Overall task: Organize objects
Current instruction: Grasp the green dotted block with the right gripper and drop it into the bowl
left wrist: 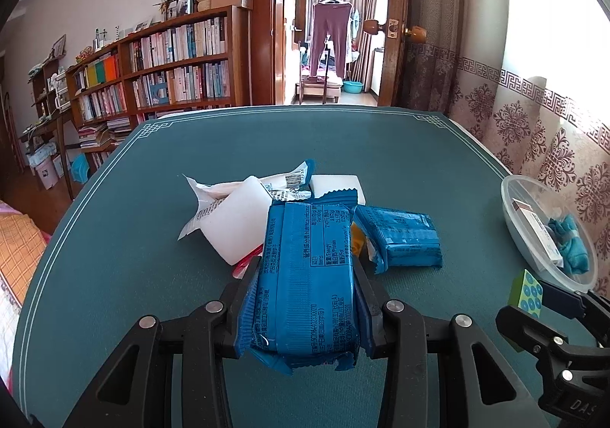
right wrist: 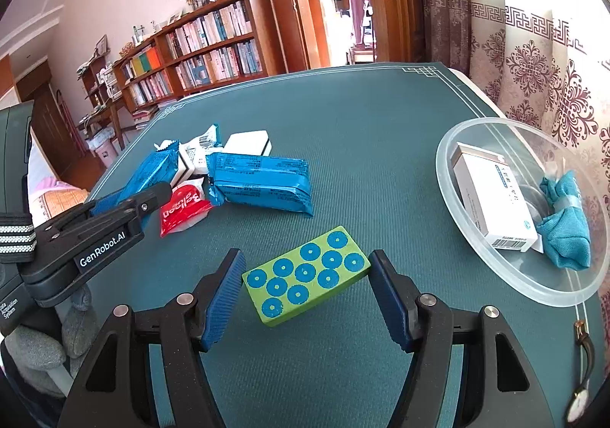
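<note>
Blue snack packet [left wrist: 305, 275] is clamped between left gripper [left wrist: 307, 268] pads, lifted above teal table mat [left wrist: 152, 237]. Green dotted block [right wrist: 307, 275] is pinched endwise by right gripper [right wrist: 307, 289], near clear plastic bowl [right wrist: 457, 256] where white box [right wrist: 492, 195] and blue cloth [right wrist: 568, 230] are kept.

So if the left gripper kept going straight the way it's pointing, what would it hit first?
Probably the second blue packet and the white packets just ahead of the left gripper, which already clamps a blue snack packet; depth is uncertain.
</note>
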Tool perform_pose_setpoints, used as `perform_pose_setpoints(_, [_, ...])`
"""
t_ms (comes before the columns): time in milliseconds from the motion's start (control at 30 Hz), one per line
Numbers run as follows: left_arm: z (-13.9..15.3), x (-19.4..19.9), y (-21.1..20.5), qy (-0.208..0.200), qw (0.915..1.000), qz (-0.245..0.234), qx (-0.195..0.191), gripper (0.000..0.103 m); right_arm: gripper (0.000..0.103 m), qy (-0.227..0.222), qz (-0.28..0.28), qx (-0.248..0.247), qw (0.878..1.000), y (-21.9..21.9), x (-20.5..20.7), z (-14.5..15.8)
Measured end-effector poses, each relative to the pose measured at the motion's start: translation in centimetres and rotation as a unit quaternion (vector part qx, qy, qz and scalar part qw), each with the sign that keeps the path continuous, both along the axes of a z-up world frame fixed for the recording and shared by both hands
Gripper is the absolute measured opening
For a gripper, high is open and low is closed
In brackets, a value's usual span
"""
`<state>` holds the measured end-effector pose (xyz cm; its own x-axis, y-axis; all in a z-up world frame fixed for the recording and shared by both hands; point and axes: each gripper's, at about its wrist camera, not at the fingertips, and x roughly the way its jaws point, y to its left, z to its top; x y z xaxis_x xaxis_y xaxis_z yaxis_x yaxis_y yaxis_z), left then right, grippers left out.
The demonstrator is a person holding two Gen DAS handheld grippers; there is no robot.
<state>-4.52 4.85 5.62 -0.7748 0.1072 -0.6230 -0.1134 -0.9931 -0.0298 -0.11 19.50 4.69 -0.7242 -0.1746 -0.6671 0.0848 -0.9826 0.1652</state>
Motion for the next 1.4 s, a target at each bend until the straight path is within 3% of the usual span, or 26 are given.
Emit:
perform_pose_setpoints(667, [0.1, 1.0, 3.8, -0.008, 0.999, -0.03, -0.031, 0.044, 0.068, 0.024, -0.049, -0.019, 0.998, 5.0, 1.0, 1.1])
perform_pose_setpoints(1400, [0.5, 1.4, 10.5, -0.005, 0.9946, -0.075, -0.072, 0.044, 0.068, 0.05, -0.099, 0.016, 0.994, 11.9, 0.5, 2.6])
